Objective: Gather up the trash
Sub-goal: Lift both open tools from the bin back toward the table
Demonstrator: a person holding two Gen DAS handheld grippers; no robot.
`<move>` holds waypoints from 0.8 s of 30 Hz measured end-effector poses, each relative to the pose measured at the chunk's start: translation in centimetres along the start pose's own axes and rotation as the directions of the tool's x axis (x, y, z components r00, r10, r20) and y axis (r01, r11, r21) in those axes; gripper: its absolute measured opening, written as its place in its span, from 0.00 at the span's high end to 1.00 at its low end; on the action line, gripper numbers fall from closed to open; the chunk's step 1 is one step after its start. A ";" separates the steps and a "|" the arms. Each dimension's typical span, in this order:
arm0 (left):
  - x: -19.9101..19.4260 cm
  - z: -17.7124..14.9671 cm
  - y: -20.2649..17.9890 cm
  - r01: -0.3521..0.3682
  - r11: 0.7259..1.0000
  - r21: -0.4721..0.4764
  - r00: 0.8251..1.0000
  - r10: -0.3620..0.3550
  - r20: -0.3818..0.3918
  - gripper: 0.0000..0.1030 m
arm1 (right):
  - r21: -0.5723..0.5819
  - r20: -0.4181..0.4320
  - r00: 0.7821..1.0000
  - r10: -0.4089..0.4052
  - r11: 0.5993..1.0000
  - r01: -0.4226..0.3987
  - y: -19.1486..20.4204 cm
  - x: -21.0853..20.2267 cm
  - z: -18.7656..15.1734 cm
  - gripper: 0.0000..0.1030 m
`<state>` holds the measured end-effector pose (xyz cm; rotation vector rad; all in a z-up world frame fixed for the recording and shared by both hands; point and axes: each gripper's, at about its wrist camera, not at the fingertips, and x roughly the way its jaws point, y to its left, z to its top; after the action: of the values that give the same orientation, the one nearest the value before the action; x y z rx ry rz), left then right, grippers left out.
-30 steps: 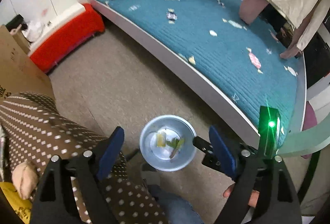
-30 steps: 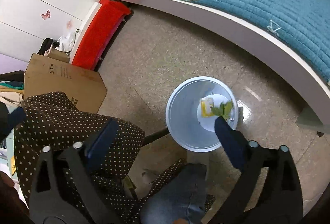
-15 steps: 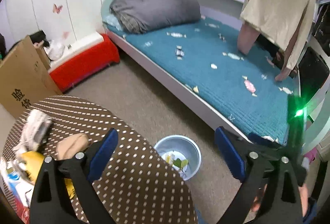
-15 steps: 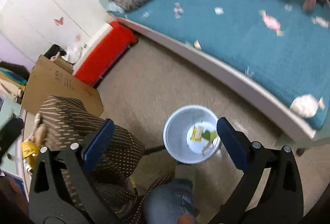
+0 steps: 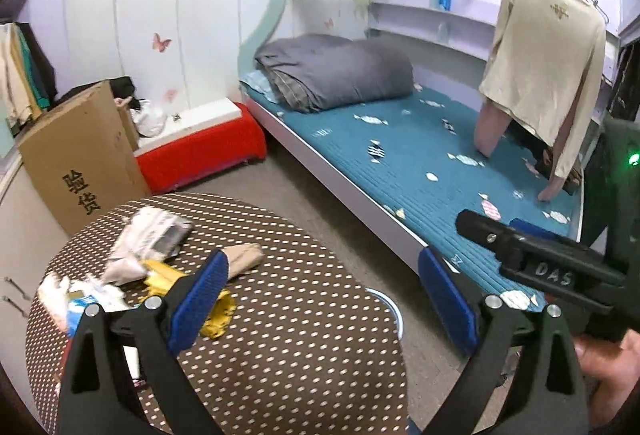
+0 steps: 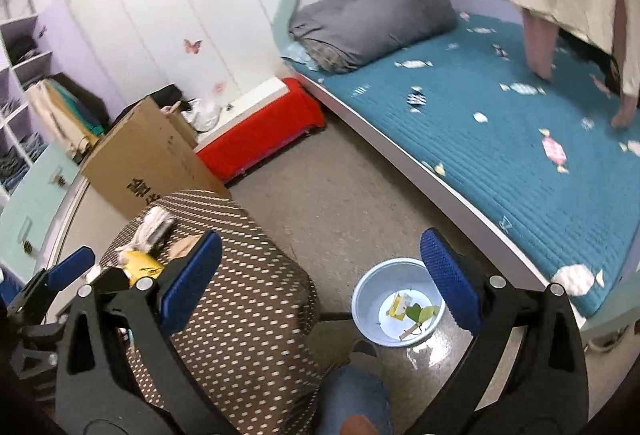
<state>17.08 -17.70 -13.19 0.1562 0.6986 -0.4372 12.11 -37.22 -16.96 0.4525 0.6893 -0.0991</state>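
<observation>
A round table (image 5: 288, 335) with a brown dotted cloth carries the trash at its left side. There lie a crumpled white wrapper (image 5: 152, 235), a yellow packet (image 5: 160, 273), a tan piece (image 5: 242, 259) and a white and blue pack (image 5: 80, 301). My left gripper (image 5: 324, 287) hangs open above the table, empty, just right of the pile. My right gripper (image 6: 320, 267) is open and empty too, high over the floor. Below it stands a pale blue bin (image 6: 368, 299) holding a yellow wrapper and green leaves. Only the bin's rim (image 5: 394, 311) shows past the table in the left wrist view.
A bed with a teal cover (image 5: 420, 155) and a grey duvet (image 5: 336, 71) runs along the right. A red bench (image 5: 200, 151) and a cardboard box (image 5: 80, 163) stand by the wall. A beige shirt (image 5: 548, 55) hangs over the bed. A jeans knee (image 6: 352, 395) shows below.
Both grippers have risen from just above the bin and tilted upward. The table with its trash has come into view, and the bin has dropped low and small in the frames.
</observation>
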 end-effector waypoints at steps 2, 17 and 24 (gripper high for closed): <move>-1.1 -0.3 0.9 -0.016 1.000 -0.016 1.000 0.016 0.014 0.09 | -0.043 0.004 1.000 0.019 0.999 -0.019 1.6 -0.8 -0.1 0.06; -8.5 -4.8 9.2 -0.143 0.977 -0.155 0.985 0.156 0.072 0.09 | -0.252 -0.046 0.988 0.150 0.955 -0.157 12.0 -1.7 -3.6 0.06; -11.2 -9.0 15.3 -0.244 0.936 -0.254 0.963 0.265 0.052 0.09 | -0.340 -0.119 0.978 0.171 0.918 -0.202 16.5 0.0 -6.4 0.06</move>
<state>10.96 2.36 -12.78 -0.0074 0.6323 -0.1049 12.21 -19.65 -15.22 0.1764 0.7284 0.2242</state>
